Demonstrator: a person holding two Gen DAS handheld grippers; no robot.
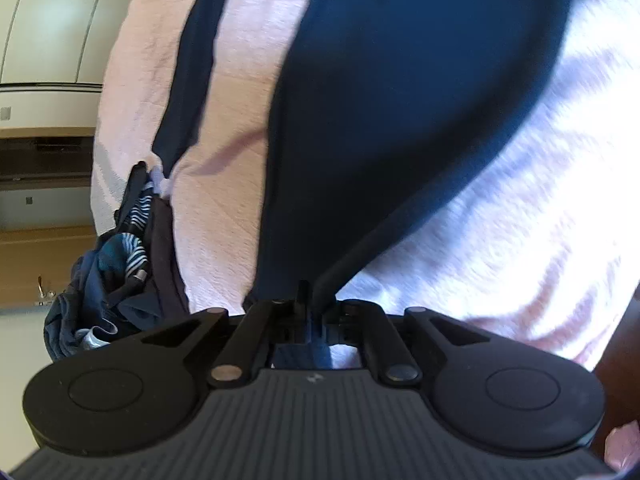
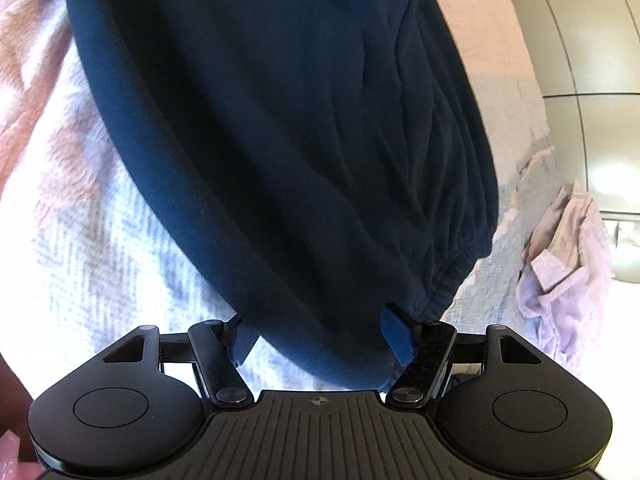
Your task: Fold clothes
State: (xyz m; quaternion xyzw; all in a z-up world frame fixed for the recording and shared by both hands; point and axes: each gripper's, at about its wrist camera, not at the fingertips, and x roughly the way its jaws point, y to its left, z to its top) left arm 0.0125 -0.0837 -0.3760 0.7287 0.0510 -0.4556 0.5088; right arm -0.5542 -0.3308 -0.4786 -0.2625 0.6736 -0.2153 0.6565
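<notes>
We have a navy garment [image 1: 400, 100] spread over the pink-and-white bedspread [image 1: 500, 240], and everything else we place against that garment: a heap of unfolded clothes [image 1: 120, 264], some striped, lies well off to its left at the bed's edge in the left wrist view, and a pale lilac garment [image 2: 560, 272] lies off to its right in the right wrist view. Our left gripper [image 1: 310, 304] has its jaws pinched together on a thin edge of the navy cloth, which runs up from the fingertips in a taut fold. Our right gripper [image 2: 320, 340] stands about half open, the blue pads either side of a thick rolled edge near the gathered, elastic-looking hem; we cannot see the pads pressing, so we judge this bunch straddled but not yet gripped. The cloth looks to us like soft, fairly thick fleece or jersey: light, limp, not fragile, and it will sag and drag between two holds rather than keep any shape. We judge the best holds to be at the corners or along a stitched edge such as the hem, where the layers are firm and less likely to slip out; a bite on a single loose layer could pull the fold apart
</notes>
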